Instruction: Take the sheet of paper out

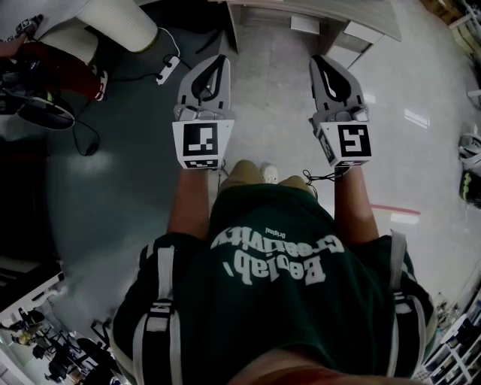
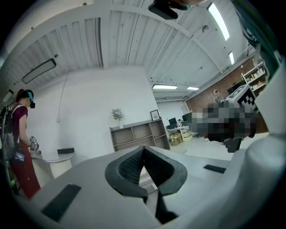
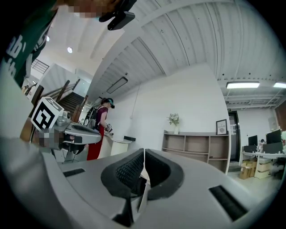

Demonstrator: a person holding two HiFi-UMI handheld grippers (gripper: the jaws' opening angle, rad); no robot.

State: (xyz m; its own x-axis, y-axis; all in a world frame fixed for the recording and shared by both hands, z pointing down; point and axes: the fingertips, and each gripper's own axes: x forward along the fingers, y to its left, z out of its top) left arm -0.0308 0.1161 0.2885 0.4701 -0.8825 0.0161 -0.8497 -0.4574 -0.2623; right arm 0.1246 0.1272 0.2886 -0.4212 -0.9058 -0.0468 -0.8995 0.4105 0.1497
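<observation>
No sheet of paper shows in any view. I hold both grippers level in front of me, side by side above the grey floor. The left gripper has its dark ribbed pads pressed together at the tips, with nothing between them. The right gripper is also shut and empty, its pads meeting along a thin line. In the left gripper view the left gripper's tips point toward a far wall, and the right gripper's tips point the same way.
A white desk stands just ahead. A wooden shelf unit lines the far wall. A person in red stands at a white counter. Cables and a seated person's legs are at the left.
</observation>
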